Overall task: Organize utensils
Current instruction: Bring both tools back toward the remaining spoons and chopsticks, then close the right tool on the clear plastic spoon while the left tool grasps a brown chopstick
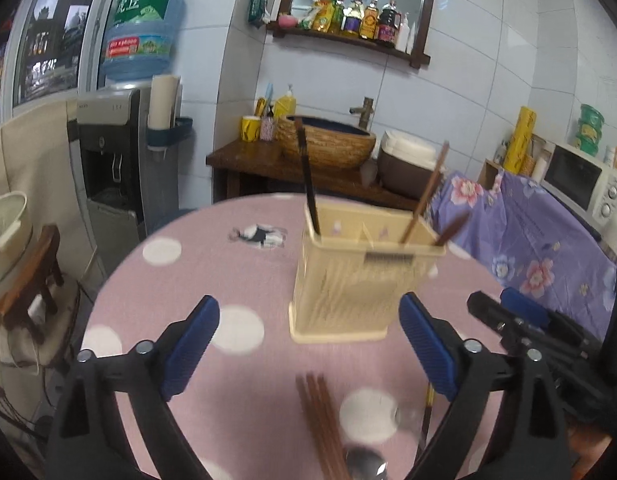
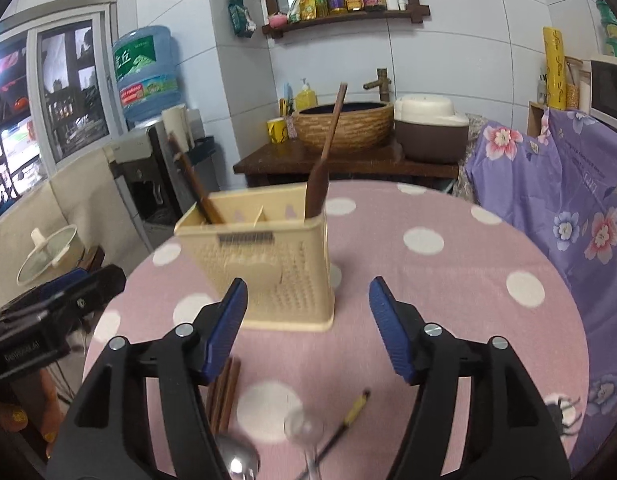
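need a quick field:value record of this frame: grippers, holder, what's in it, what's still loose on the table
left gripper: open, empty, above the table
right gripper: open, empty, above the table
holder: cream perforated caddy, upright on the pink dotted tablecloth, divided inside
in holder: dark utensil handles, one compartment; wooden ones in the other
loose chopsticks: brown bundle, flat, near edge
loose spoons: metal one, clear one
yellow-tipped stick: flat, right of spoons
status: sorting unfinished

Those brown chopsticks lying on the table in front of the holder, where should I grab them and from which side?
Grip the chopsticks as a bundle near mid-length, coming straight down with the left tool, which is open above them. They lie flat and side by side, so the fingers should close across their width.
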A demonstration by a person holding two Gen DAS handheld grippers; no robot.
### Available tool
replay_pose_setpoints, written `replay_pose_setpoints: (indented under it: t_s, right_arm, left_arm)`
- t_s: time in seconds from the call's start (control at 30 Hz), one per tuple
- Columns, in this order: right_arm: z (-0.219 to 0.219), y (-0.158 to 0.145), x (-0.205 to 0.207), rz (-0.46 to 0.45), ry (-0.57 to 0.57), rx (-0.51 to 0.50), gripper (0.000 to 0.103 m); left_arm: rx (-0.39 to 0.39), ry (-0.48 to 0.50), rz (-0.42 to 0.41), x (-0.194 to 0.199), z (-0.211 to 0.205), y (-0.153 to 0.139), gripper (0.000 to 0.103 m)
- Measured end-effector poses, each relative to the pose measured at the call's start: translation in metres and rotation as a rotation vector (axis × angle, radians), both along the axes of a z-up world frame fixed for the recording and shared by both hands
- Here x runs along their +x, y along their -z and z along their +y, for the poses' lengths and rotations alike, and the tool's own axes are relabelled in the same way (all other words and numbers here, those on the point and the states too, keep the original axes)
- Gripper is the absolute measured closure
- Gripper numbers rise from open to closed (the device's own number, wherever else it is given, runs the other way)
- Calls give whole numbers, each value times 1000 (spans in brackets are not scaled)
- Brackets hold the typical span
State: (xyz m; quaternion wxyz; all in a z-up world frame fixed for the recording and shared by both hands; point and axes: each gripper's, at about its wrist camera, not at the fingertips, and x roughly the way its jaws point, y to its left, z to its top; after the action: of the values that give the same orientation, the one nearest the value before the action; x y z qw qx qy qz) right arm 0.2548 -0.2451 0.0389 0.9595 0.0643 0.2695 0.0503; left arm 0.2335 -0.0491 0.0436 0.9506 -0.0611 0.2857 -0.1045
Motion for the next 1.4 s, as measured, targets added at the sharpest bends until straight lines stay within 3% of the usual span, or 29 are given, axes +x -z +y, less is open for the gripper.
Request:
replay_pose_setpoints:
  t_s: [0.07, 0.37, 0.47, 0.57, 0.73, 1.0, 1.4]
  right_arm:
    - [1, 13, -19, 23, -12, -13, 34]
    - [-7, 78, -86, 122, 31, -36, 34]
    - [-12, 93, -93, 163, 13, -26, 44]
    - [-9, 104, -96, 191, 0, -41, 51]
    - [6, 104, -88, 201, -61, -69, 52]
    - [23, 101, -49, 241, -170, -138, 52]
    - [32, 118, 1, 304, -219, -185, 52]
  left_arm:
    - [27, -2, 26, -14, 4, 18, 5]
    - [98, -48, 151, -55, 21, 81, 5]
    - [113, -38, 173, -64, 21, 93, 6]
    - [120, -37, 199, -69, 19, 102, 20]
    - [98, -20, 232, -73, 17, 109, 34]
    - [96, -15, 239, -76, 16, 111, 38]
    - [93, -1, 249, -75, 13, 112, 38]
